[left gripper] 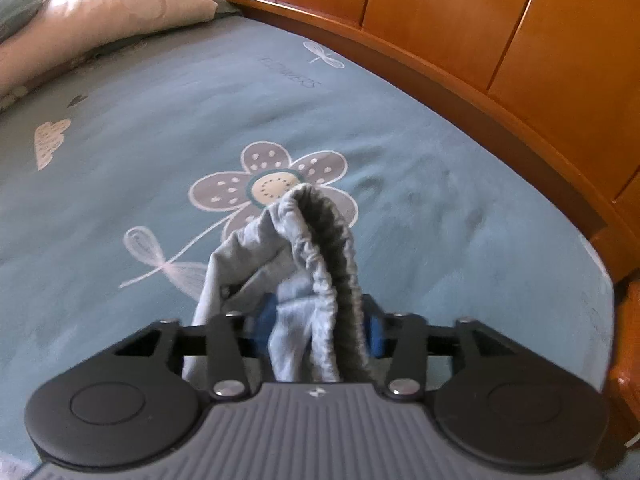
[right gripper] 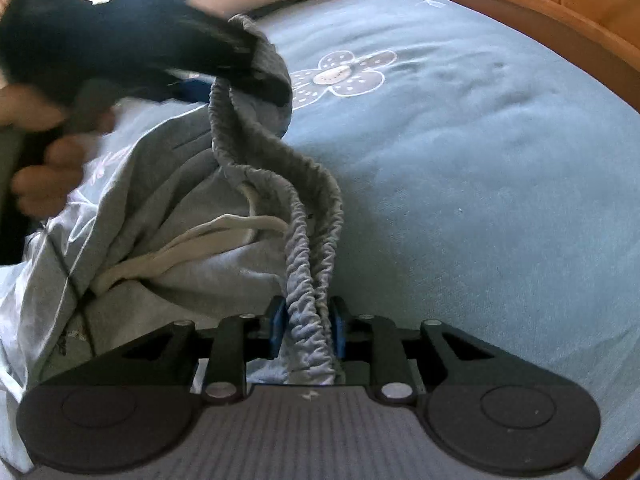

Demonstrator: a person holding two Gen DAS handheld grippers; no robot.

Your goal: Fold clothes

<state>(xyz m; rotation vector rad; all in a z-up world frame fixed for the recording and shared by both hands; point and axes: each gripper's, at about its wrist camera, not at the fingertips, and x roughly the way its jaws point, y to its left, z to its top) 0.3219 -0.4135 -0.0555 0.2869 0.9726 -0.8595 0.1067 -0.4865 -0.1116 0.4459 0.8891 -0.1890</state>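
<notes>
Above the blue-green flower-printed bed sheet [right gripper: 460, 168], held up by both tools: pale grey cotton sweatpants with a gathered elastic waistband [right gripper: 172, 184] and a cream drawstring [right gripper: 208, 232]; lifted at the waist, rest of the cloth hanging in loose folds toward the lower left of the right wrist view, not yet lying flat or squared. Right gripper [right gripper: 306, 330] with jaws clamped on a doubled run of the ruched waistband; left gripper [left gripper: 316, 320] with jaws clamped on another bunch of the same waistband, grey cloth spilling up and over the blue pads. Seen too in the right wrist view, blurred and dark at upper left: the left gripper's body, with the person's hand [right gripper: 44, 160] wrapped round its handle. Behind, a cream pillow [left gripper: 100, 12] and an orange-brown wooden headboard [left gripper: 480, 32].

By judgement, step in hand: waistband stretched between two grips, garment raised for spreading or aligning. Next move calls for: drawing the two grips apart to take the twist out of the band; lowering the legs onto the sheet straight and flat; keeping both clamps firm so the elastic does not slip.
</notes>
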